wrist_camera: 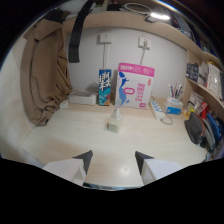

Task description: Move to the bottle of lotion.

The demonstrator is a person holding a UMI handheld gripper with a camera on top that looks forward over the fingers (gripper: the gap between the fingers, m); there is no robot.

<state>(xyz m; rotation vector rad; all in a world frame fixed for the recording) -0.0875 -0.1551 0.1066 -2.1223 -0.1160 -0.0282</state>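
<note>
Gripper (113, 159) open wide, nothing between fingers, hovering over pale desk (75, 132). Lotion bottle (115, 120) upright on desk, well beyond fingertips, roughly centred ahead. Pink box (135, 85) and blue carton (105, 87) stand behind it against wall

On the desk (75, 132), the bottle of lotion (115, 121) stands ahead of the gripper (114, 160), whose fingers are spread apart with nothing between them. Behind the bottle, two boxes (135, 85) lean against the wall. A power strip (158, 109) lies to the right, a jacket (46, 75) hangs left.
</note>
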